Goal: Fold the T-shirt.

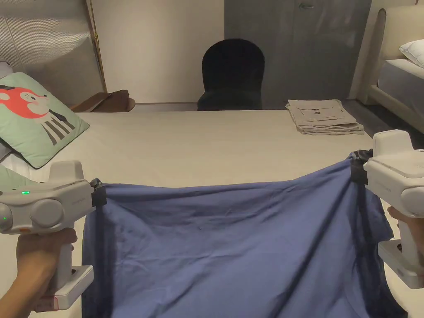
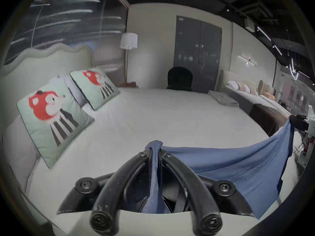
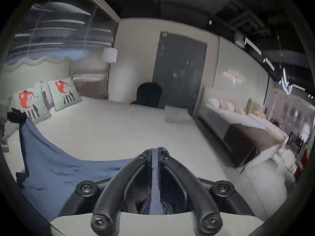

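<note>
A blue T-shirt (image 1: 232, 244) hangs spread between the two grippers above the near edge of a white bed (image 1: 198, 145). My left gripper (image 1: 98, 194) is shut on the shirt's left top corner; in the left gripper view the cloth (image 2: 230, 170) is bunched between the black jaws of the left gripper (image 2: 156, 152). My right gripper (image 1: 358, 167) is shut on the right top corner, slightly higher; in the right gripper view a thin fold of the shirt (image 3: 56, 170) sits in the closed right gripper (image 3: 156, 152). The shirt's top edge sags between them.
A stack of folded beige clothes (image 1: 323, 116) lies at the bed's far right. A green pillow with a red animal print (image 1: 35, 118) rests at the left. A dark chair (image 1: 232, 76) stands beyond the bed, and a second bed (image 1: 399, 78) is at right.
</note>
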